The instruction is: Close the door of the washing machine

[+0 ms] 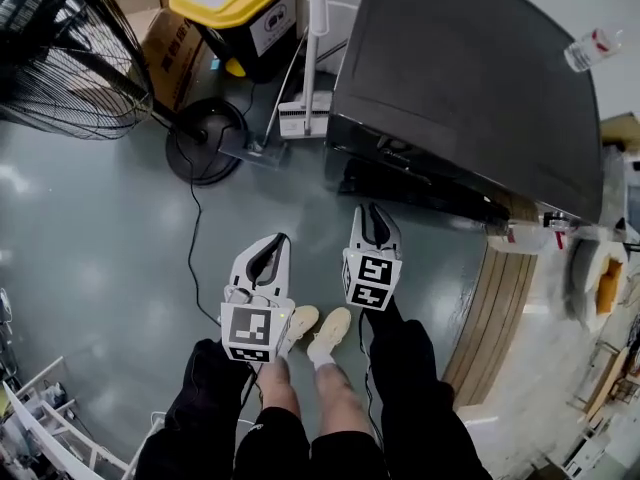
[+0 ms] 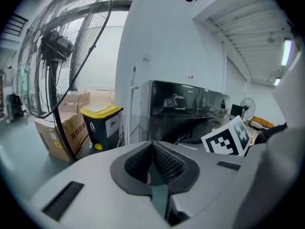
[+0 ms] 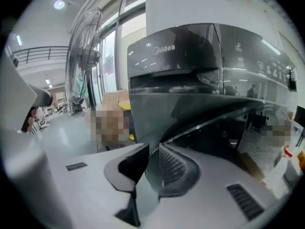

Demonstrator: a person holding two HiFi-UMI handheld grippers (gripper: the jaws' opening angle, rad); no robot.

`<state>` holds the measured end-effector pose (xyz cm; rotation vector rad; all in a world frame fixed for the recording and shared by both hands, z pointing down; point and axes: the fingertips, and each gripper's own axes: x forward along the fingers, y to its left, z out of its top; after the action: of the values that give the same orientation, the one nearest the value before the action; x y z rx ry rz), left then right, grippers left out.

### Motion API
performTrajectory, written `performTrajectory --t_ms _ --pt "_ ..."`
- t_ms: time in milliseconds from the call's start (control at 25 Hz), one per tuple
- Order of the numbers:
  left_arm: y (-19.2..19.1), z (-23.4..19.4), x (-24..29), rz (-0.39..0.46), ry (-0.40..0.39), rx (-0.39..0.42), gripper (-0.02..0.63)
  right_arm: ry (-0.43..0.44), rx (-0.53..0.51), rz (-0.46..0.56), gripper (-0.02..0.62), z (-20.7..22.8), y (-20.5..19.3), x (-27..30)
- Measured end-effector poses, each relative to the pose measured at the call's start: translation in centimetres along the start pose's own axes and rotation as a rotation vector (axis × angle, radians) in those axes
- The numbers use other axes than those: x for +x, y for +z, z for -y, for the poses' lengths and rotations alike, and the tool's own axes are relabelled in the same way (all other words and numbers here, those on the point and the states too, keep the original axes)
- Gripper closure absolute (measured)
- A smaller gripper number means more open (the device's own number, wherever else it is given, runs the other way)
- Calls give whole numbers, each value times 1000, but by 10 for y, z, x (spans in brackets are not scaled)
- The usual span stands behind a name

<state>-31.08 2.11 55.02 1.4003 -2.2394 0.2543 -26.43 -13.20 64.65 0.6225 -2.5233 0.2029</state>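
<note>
The dark grey washing machine (image 1: 470,78) stands at the upper right of the head view, and it also shows in the left gripper view (image 2: 186,106). Its dark door (image 1: 410,183) hangs open at the front, low down. In the right gripper view the door (image 3: 205,116) slants just beyond the jaws. My left gripper (image 1: 281,240) hovers over the floor short of the machine, jaws shut on nothing (image 2: 152,147). My right gripper (image 1: 373,211) is nearer the door, its jaws a little apart with nothing between them (image 3: 153,150).
A large floor fan (image 1: 70,58) with a round base (image 1: 205,138) stands at the left, and its cable (image 1: 195,238) trails across the floor. Behind are a yellow-lidded bin (image 1: 240,8) and a cardboard box (image 1: 175,53). Wooden boards (image 1: 500,308) lie at the right. A plastic bottle (image 1: 592,48) rests on the machine.
</note>
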Motion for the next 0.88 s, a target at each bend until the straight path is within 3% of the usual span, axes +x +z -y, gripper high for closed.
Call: performTrajectory --t_ms 240,680,880 --pt "63 3 -33 78 -25 43 580 -22 -16 83 532 0 61 -59" --pt "173 74 -143 228 -93 115 580 -25 -3 286 569 8 186 -233" --pt "207 92 -188 261 -125 118 580 -32 22 342 578 1 231 -299"
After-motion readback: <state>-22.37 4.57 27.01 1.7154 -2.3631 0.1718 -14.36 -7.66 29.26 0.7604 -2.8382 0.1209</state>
